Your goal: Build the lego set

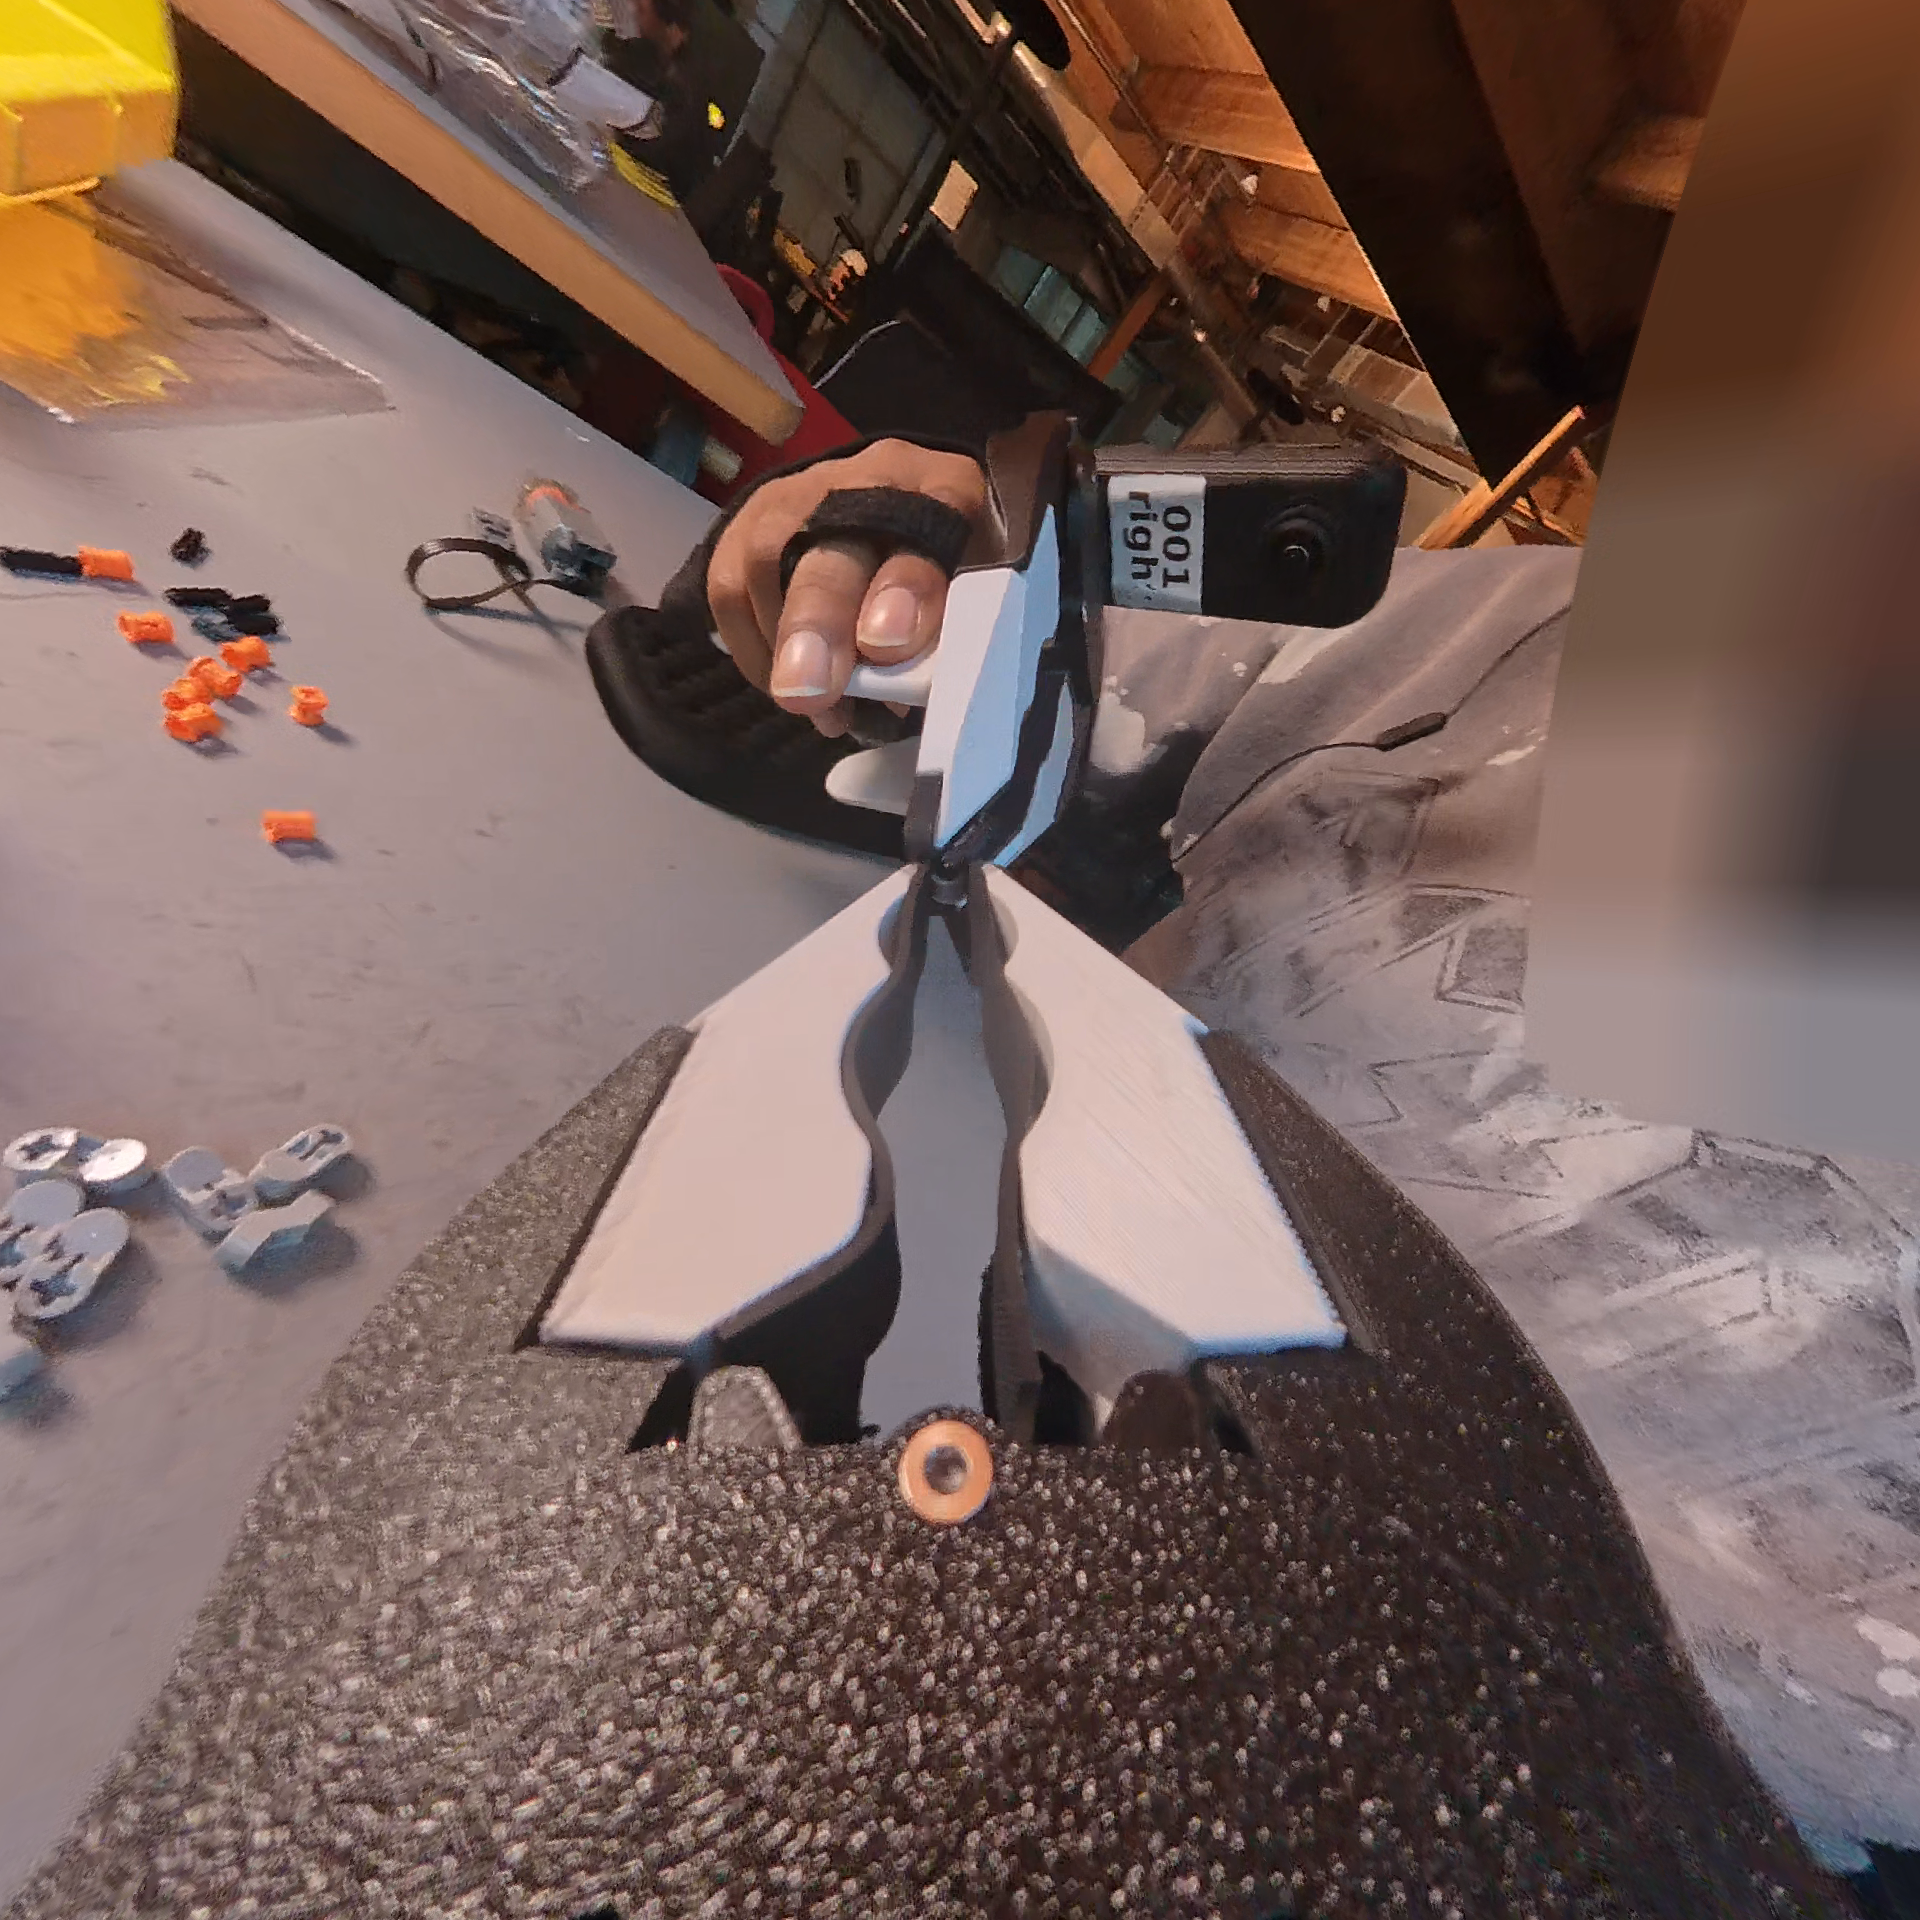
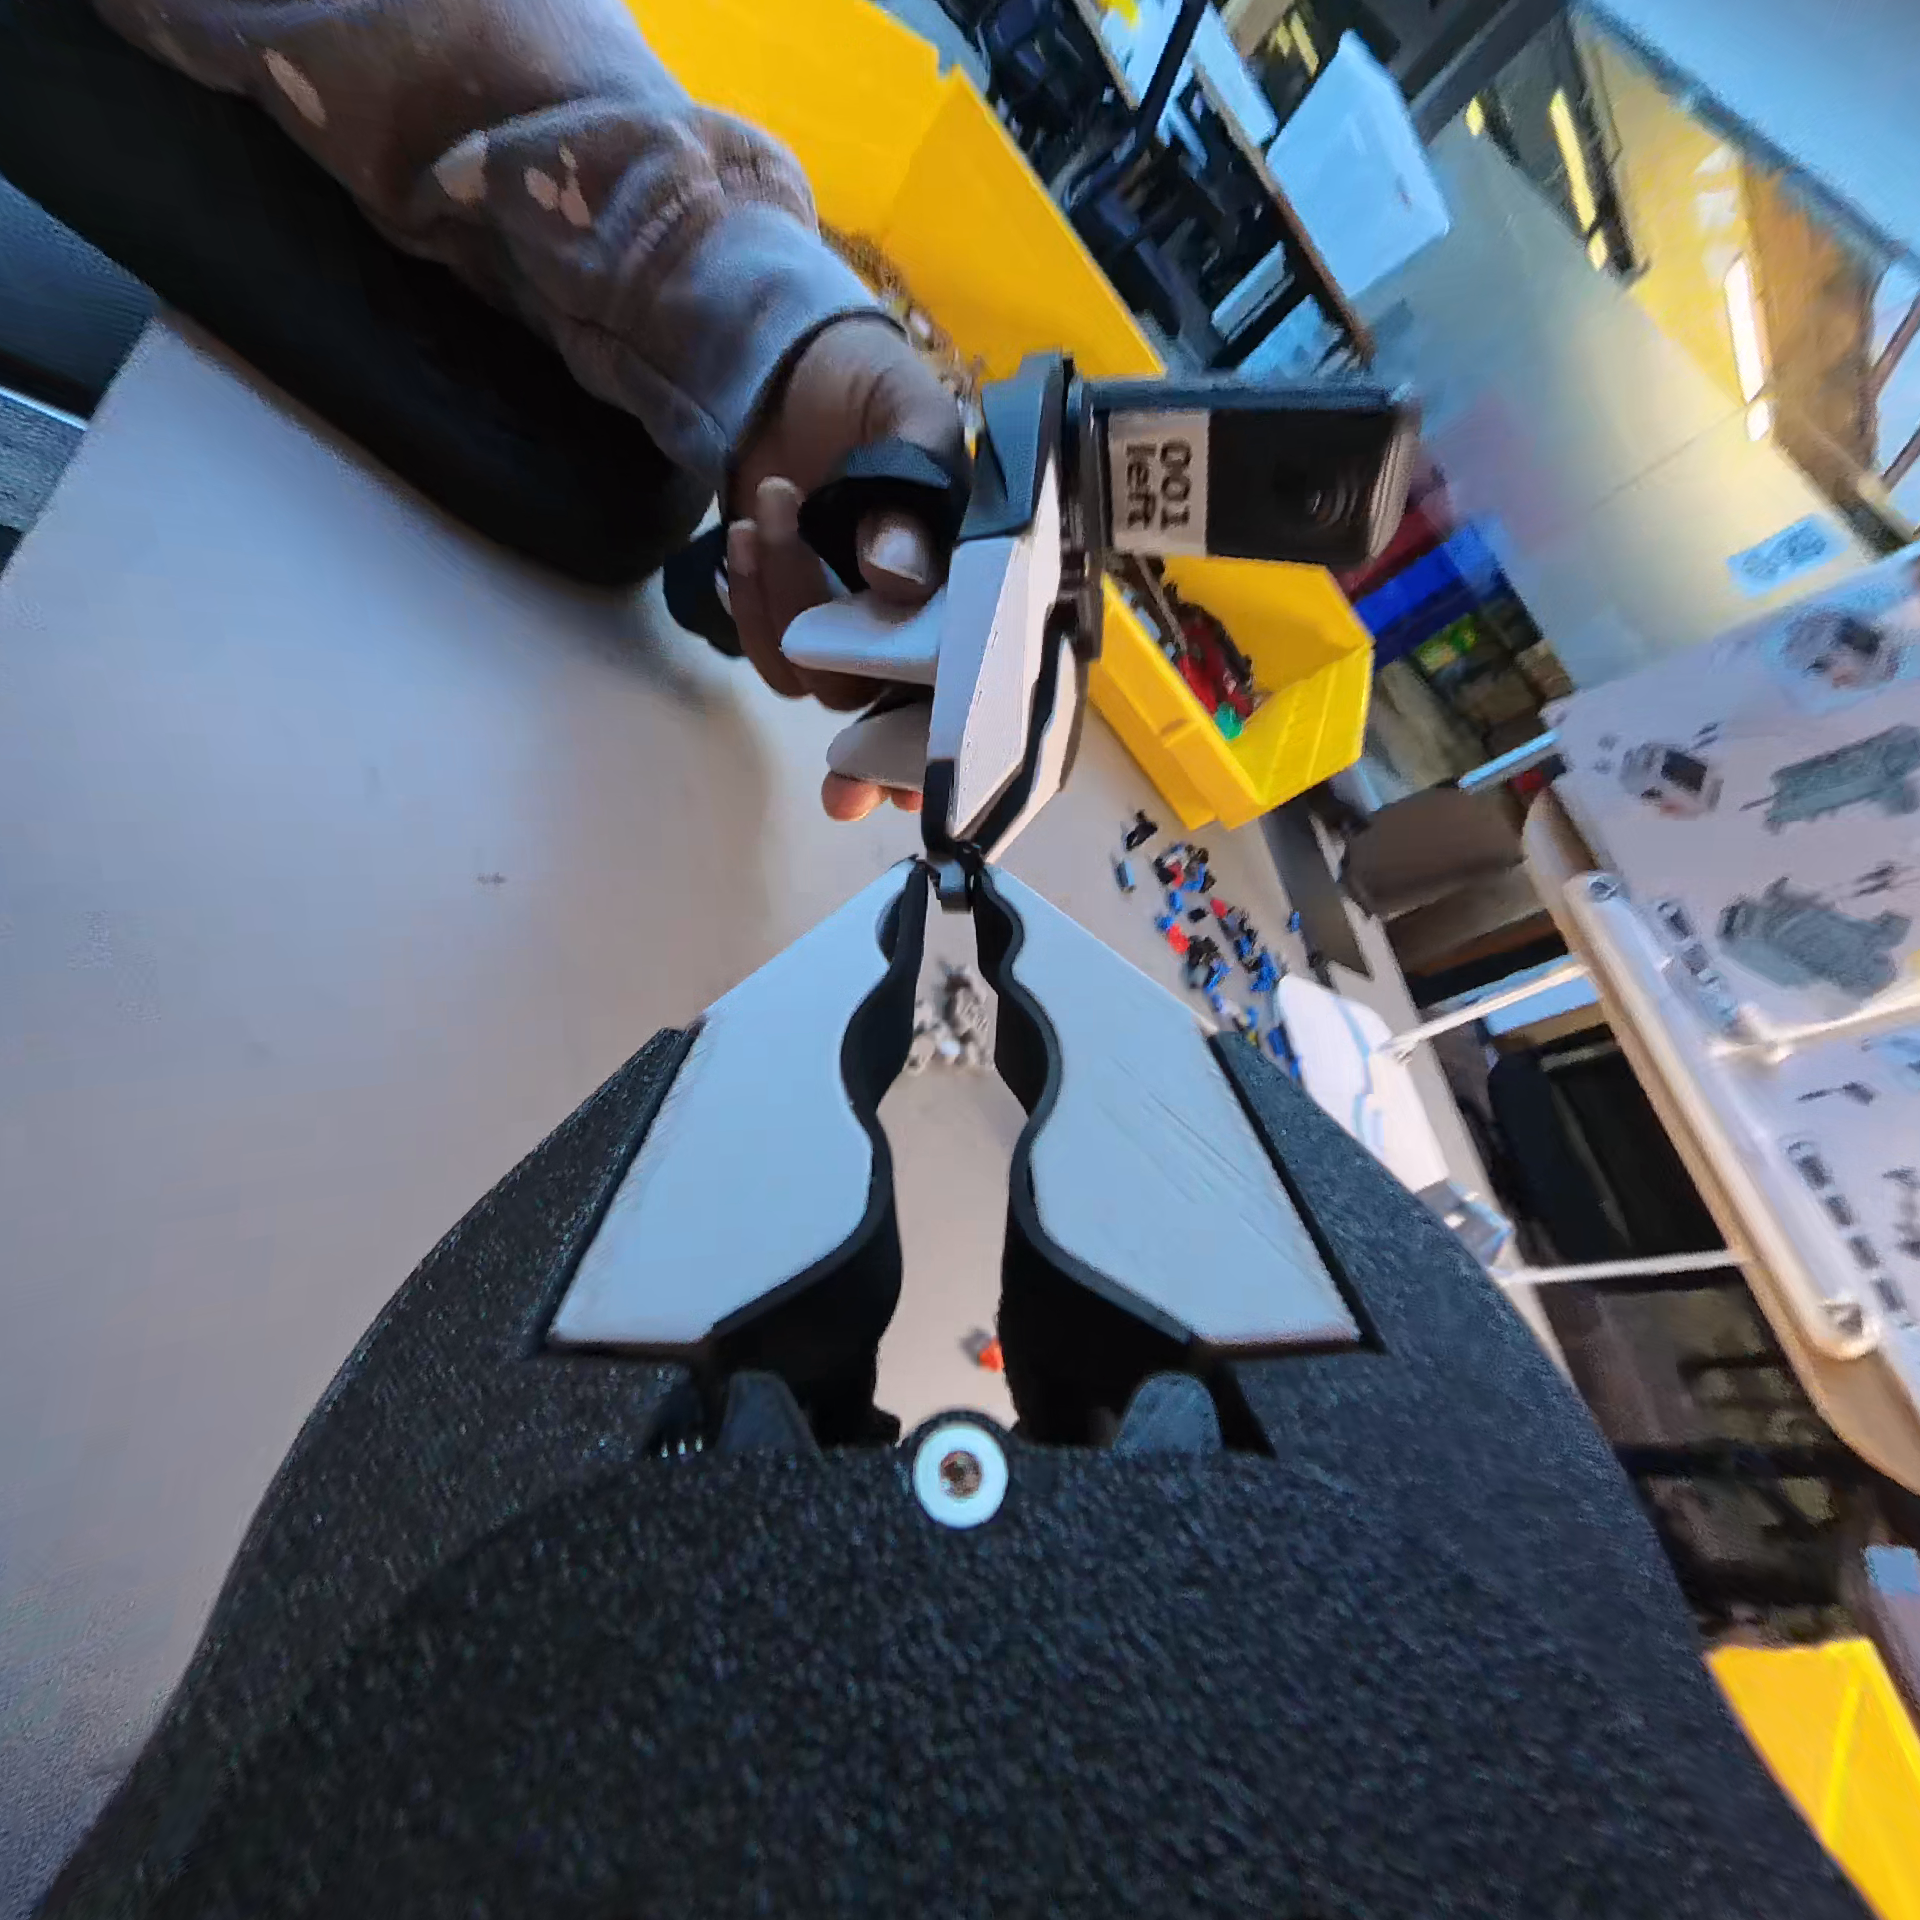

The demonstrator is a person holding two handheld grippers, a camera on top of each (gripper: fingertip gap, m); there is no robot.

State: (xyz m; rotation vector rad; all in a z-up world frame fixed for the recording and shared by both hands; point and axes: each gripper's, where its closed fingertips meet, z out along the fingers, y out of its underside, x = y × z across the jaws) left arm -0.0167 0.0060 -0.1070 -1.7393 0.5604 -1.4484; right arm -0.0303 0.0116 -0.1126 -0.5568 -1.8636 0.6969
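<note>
Pinching tiny black piece (image 1: 948,891), shape unclear, both claws.

The left gripper (image 1: 940,883) and right gripper (image 2: 948,883) meet tip to tip above the table (image 1: 436,935), a small part (image 1: 948,891) pinched between them. Beyond them, toward the table's far edge, lies a motor with a cable (image 1: 520,556). Small connector pieces (image 1: 213,686) lie scattered in the table's middle; flat round pieces (image 1: 156,1205) cluster nearer. A bin (image 2: 1247,686) stands behind a scatter of tiny parts (image 2: 1205,925), probably close to another edge.
</note>
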